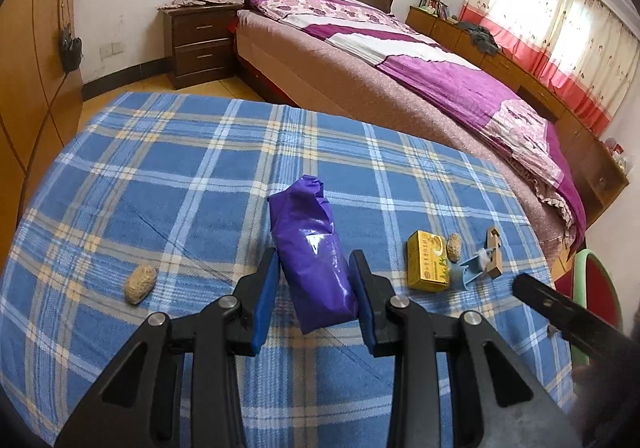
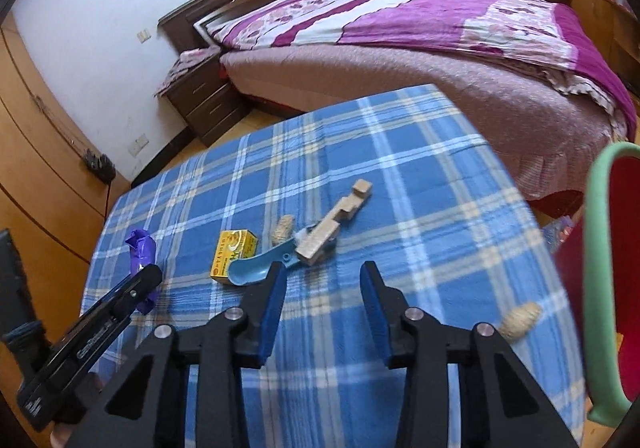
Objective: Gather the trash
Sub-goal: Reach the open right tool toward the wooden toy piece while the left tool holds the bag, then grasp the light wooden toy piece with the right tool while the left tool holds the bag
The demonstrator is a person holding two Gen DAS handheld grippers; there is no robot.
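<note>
A crumpled purple plastic bag (image 1: 310,248) stands on the blue plaid tablecloth (image 1: 160,175), and my left gripper (image 1: 316,288) is shut on its lower part, both blue pads against its sides. In the right wrist view my right gripper (image 2: 322,288) hovers open over bare cloth with nothing between its fingers. Just beyond its left fingertip lie a blue plastic scoop (image 2: 256,266), a yellow carton (image 2: 234,254), a wooden piece (image 2: 332,228) and a peanut shell (image 2: 282,228). Another peanut shell (image 2: 520,322) lies to its right. A third one (image 1: 140,284) lies left of the bag.
A red bin with a green rim (image 2: 596,228) stands at the table's right edge. Beyond the table are a bed with a purple quilt (image 1: 440,67), a dark nightstand (image 1: 200,39) and wooden wardrobe doors (image 1: 36,67) on the left.
</note>
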